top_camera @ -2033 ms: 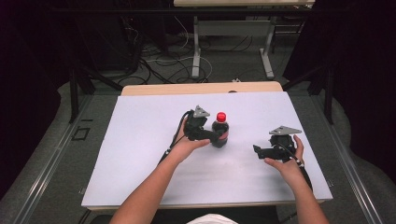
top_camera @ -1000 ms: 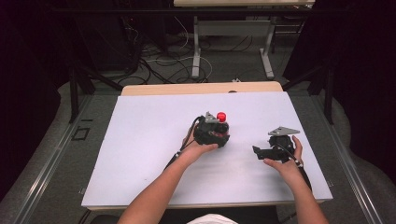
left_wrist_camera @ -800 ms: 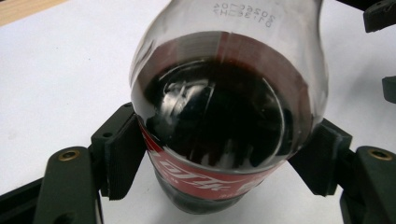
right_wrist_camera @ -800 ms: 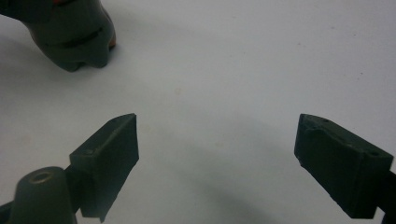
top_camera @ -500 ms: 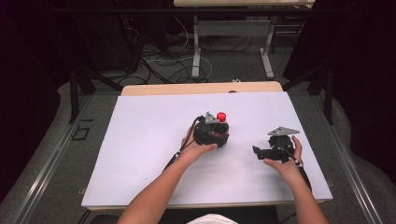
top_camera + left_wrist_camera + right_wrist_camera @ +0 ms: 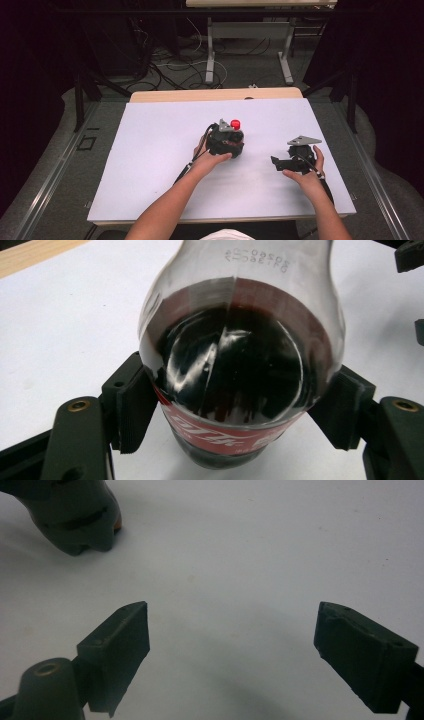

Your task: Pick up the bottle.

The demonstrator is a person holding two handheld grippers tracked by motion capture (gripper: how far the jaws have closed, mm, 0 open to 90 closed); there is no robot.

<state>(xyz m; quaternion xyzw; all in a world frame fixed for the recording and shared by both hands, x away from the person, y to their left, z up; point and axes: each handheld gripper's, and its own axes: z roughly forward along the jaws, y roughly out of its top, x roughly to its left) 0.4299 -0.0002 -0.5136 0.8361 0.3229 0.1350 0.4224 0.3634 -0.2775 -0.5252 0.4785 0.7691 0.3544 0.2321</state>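
Note:
A cola bottle (image 6: 235, 123) with a red cap stands mid-table on the white sheet. My left gripper (image 6: 226, 142) covers its body, and only the cap shows above it. In the left gripper view the bottle (image 6: 235, 365) holds dark drink and has a red label. Both ribbed pads (image 6: 131, 410) press on its sides. These jaws have just been closing with the bottle between them. To the right, my right gripper (image 6: 276, 162) rests low over the sheet, pointing left, open and empty (image 6: 232, 645). A dark lobed shape (image 6: 75, 520) sits ahead of it; I cannot tell what it is.
The white sheet (image 6: 150, 165) covers most of the table, with a wooden strip (image 6: 200, 95) bare at the back. Behind the table are desk legs (image 6: 210, 55) and loose cables (image 6: 165, 65) on the floor. Dark curtains close both sides.
Two seconds ago the left gripper stood just left of the bottle. It has since moved over the bottle's body and closed on it. The right gripper has kept still.

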